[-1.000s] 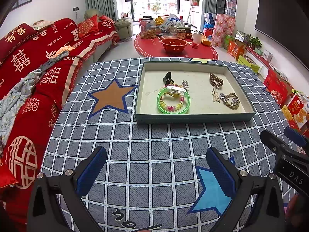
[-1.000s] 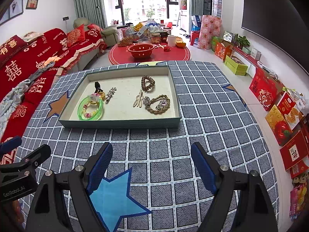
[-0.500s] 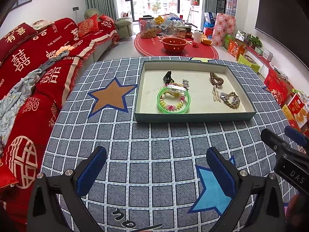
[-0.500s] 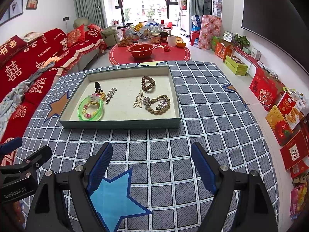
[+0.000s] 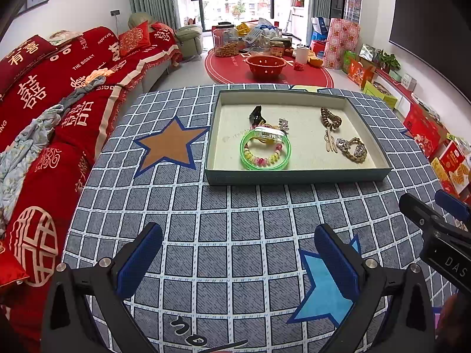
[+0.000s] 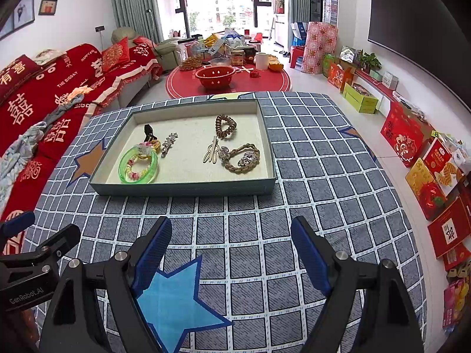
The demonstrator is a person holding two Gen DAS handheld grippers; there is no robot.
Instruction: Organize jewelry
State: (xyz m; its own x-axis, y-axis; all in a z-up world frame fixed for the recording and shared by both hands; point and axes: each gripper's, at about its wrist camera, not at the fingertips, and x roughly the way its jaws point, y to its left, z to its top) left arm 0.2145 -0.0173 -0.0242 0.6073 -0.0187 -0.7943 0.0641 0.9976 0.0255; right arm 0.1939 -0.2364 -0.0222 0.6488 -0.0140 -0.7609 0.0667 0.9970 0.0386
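Where the jewelry lies gathered, a shallow teal tray [image 6: 182,189] with a cream lining sits on the checked cloth of the bench [image 6: 309,176]. In its left part a green bangle [image 6: 138,164] rings a string of coloured beads, with a black clip [image 6: 148,131] and a silver hair clip [image 6: 169,144] just beyond it. In the right part lie a brown coiled hair tie [image 6: 225,126], a gold hairpin [image 6: 212,153] and a braided brown bracelet [image 6: 243,158]. The left gripper [image 5: 238,253] and the right gripper [image 6: 232,250] hover over the cloth nearer the camera, well apart from the tray, each with its blue pads spread wide and nothing between them. A red-covered sofa [image 5: 44,103] runs along the left.
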